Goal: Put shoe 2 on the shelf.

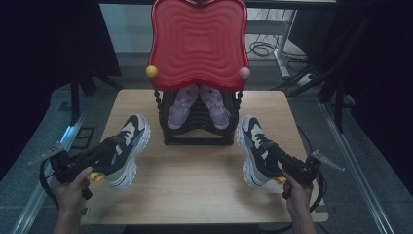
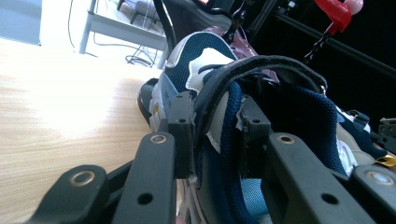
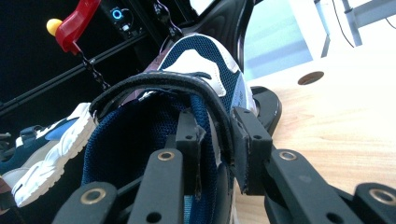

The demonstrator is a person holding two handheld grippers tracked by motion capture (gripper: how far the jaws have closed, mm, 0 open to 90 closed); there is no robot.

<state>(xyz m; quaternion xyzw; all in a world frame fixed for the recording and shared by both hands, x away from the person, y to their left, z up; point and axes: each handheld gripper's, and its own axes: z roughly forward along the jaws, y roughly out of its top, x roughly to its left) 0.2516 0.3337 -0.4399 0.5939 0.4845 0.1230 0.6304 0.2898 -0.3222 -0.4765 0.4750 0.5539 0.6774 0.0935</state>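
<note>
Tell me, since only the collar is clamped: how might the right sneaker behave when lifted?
The right gripper pinches the right sneaker by its soft mesh collar, which probably flexes. The chunky sole likely makes the toe sag. It looks fairly light.

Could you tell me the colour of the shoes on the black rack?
Pale pink shoes, clearest in the high view.

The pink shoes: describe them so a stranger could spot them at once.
Find the big red wavy-edged tray standing at the far end of the wooden table. Beneath it sits a black rack, and the pink shoes lie inside, toes towards the person. They are pale pink, while the two navy-and-white sneakers outside are held by grippers.
</note>
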